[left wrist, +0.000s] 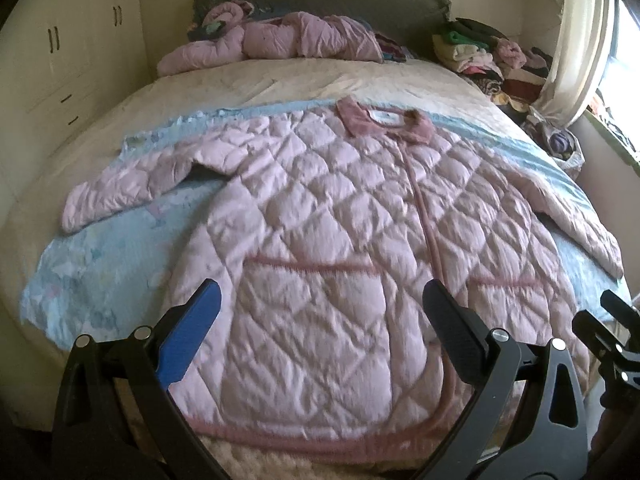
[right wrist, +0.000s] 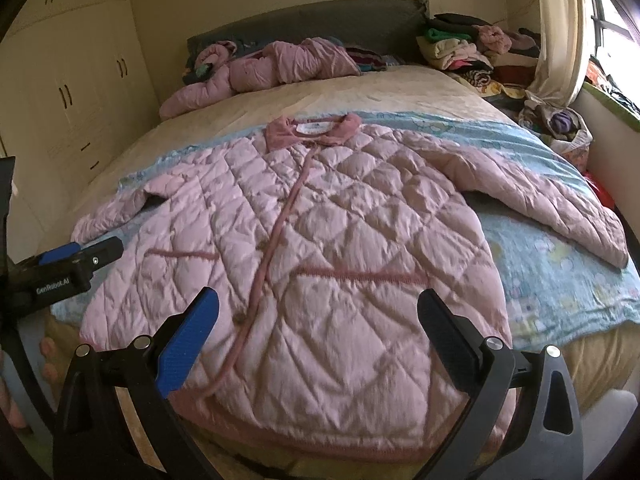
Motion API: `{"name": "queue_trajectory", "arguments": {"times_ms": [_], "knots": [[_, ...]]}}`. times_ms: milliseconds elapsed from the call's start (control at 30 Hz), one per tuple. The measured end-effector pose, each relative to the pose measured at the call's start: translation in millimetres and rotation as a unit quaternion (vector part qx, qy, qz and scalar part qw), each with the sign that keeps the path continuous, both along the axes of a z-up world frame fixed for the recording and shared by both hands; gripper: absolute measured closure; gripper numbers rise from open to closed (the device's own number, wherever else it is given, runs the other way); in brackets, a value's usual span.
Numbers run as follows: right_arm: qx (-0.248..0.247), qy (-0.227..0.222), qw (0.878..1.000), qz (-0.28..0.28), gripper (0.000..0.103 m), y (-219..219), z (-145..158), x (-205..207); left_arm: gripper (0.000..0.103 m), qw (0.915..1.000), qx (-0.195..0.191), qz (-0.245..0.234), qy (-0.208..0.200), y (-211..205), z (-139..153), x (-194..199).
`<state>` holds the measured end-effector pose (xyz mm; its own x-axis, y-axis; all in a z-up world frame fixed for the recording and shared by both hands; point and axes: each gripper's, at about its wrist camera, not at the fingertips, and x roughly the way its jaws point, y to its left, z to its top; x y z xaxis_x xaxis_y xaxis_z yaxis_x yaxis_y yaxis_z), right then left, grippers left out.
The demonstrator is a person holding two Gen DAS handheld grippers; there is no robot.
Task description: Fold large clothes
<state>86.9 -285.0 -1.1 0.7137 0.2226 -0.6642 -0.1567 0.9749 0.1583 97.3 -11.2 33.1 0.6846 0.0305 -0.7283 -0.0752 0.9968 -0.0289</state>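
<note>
A large pink quilted jacket (left wrist: 340, 208) (right wrist: 328, 224) lies flat and front-up on the bed, collar toward the headboard, hem at the near edge, both sleeves spread outward. My left gripper (left wrist: 322, 296) hovers open above the jacket's lower left half near the hem, nothing between its fingers. My right gripper (right wrist: 318, 304) hovers open above the lower right half, also empty. Each gripper shows at the edge of the other's view: the right one (left wrist: 612, 332) at far right, the left one (right wrist: 80, 256) at far left.
The jacket rests on a light blue blanket (right wrist: 560, 276) over a cream bedspread (left wrist: 280, 80). A crumpled pink jacket (left wrist: 280, 38) lies by the dark headboard. Piles of clothes (left wrist: 488, 56) stand at the far right, a wardrobe (left wrist: 60, 52) on the left, a curtain and window on the right.
</note>
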Motion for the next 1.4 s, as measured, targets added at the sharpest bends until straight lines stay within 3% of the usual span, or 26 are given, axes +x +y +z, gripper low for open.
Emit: {"name": "queue_trajectory", "arguments": {"times_ms": [467, 867, 1000, 1167, 1400], "knots": [[0.057, -0.013, 0.998, -0.011, 0.004, -8.9, 35.0, 84.9, 0.008, 0.9998, -0.014, 0.015, -0.003, 12.6, 40.0, 91.9], [0.091, -0.015, 0.993, -0.068, 0.004, -53.0, 51.4, 158.0, 0.008, 0.9966, -0.053, 0.048, -0.041, 11.2, 78.1, 181.8], [0.093, -0.012, 0.990, -0.105, 0.004, -77.9, 47.7, 178.4, 0.008, 0.9964, -0.041, 0.055, -0.049, -3.2, 74.7, 205.7], [0.102, 0.000, 0.982, -0.161, 0.004, -120.8, 32.3, 196.2, 0.008, 0.9984, -0.030, 0.026, -0.040, -38.7, 62.6, 230.7], [0.120, 0.022, 0.956, -0.265, 0.004, -193.1, -0.7, 203.4, 0.008, 0.9996, -0.011, -0.024, -0.011, -94.4, 30.7, 257.5]]}}
